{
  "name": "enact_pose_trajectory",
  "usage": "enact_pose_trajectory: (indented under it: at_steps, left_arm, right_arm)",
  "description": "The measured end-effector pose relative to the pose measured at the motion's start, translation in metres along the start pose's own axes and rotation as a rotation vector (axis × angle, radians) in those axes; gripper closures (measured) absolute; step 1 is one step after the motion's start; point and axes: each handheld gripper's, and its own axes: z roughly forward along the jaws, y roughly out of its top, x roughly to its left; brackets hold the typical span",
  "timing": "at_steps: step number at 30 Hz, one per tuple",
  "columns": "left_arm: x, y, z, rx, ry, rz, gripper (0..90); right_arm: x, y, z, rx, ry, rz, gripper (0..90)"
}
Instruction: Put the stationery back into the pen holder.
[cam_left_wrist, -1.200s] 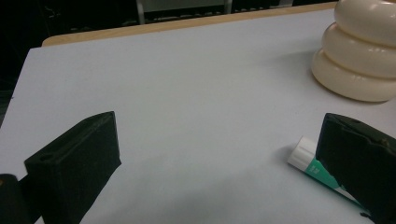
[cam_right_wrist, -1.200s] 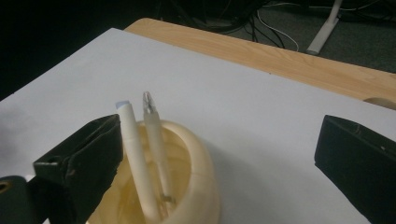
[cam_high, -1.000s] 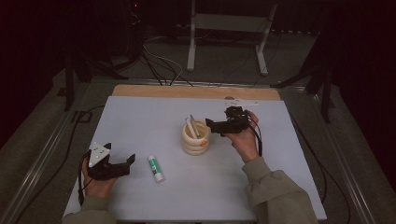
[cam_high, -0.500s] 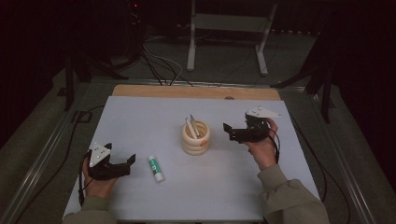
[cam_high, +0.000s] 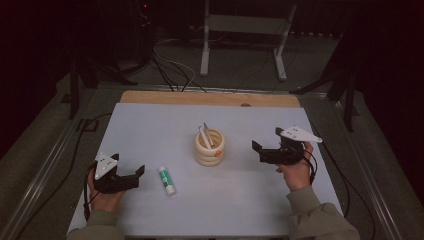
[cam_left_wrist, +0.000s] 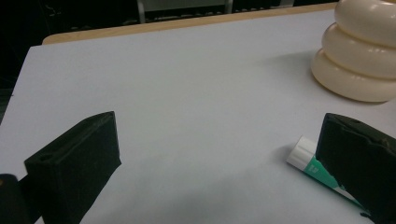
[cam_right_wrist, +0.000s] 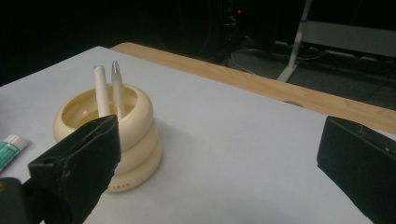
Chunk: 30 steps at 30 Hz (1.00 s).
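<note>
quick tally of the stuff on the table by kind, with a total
Cream ribbed ring-stacked holder: 1
White pens standing in the holder: 2
White and green glue stick lying on the table: 1
Black two-jaw grippers, left and right, both open and empty: 2
Total: 6

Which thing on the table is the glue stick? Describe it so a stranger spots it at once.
Start at the white table and find the cream ringed holder near its middle, with two pens standing in it. Toward the person's left lies the glue stick, flat on the table, just beside the left gripper. It is the one small green-and-white tube lying loose.
</note>
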Motion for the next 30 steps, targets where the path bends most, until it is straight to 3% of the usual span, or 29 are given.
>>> enact_pose_trajectory:
  at_steps: [5, 6, 12, 19, 29, 30]
  left_arm:
    - [0.0, 0.0, -0.001, -0.001, 0.002, -0.003, 0.4]
    - [0.0, 0.0, -0.001, -0.002, 0.002, -0.003, 0.4]
    - [0.0, 0.0, -0.002, -0.005, 0.009, -0.006, 0.4]
    - [0.001, -0.001, -0.002, -0.004, 0.016, -0.008, 0.4]
    - [0.0, -0.001, -0.003, 0.003, 0.031, -0.024, 0.4]
    - [0.001, -0.001, -0.003, 0.009, 0.042, -0.046, 0.4]
  right_arm:
    - [-0.002, -0.01, -0.012, -0.006, -0.033, -0.018, 0.5]
    - [-0.006, -0.019, -0.017, -0.011, -0.032, -0.02, 1.6]
    - [-0.019, -0.043, -0.028, -0.017, -0.048, 0.002, 1.6]
    - [-0.025, -0.067, -0.036, -0.016, -0.047, 0.027, 1.5]
    - [-0.022, -0.073, -0.034, -0.053, -0.037, 0.06, 1.6]
    - [-0.021, -0.073, -0.034, -0.052, -0.042, 0.051, 1.6]
